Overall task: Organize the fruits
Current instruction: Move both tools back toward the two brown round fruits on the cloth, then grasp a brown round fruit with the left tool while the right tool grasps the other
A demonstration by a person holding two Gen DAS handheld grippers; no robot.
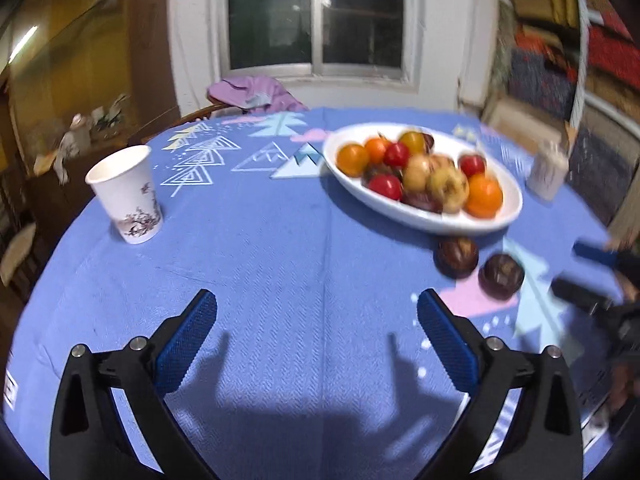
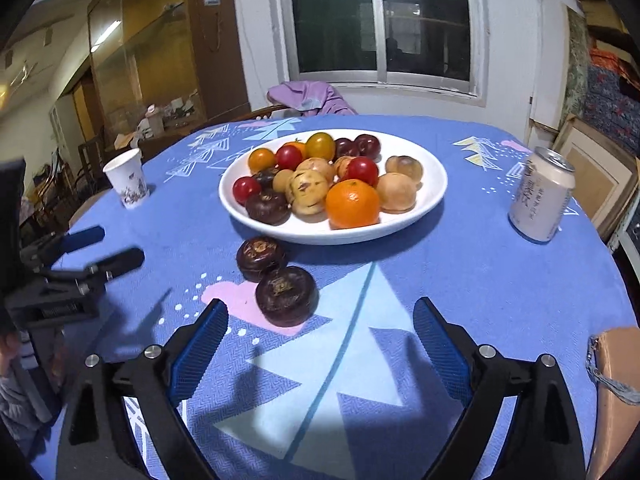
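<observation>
Both hand-held grippers, left [image 1: 316, 320] and right [image 2: 320, 328], spread apart, low over tablecloth [image 2: 460, 280].

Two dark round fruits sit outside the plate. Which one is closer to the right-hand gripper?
The dark fruit on the pink patch of the cloth, just ahead of the open right gripper. The other dark fruit lies beyond it, nearer the white plate.

Blue-clothed worktop [image 2: 460, 280] w/ white fruit plate [image 2: 434, 184], two dark fruits [image 2: 260, 258] just beside it, paper cup [image 2: 126, 180], drink can [image 2: 540, 196].
</observation>
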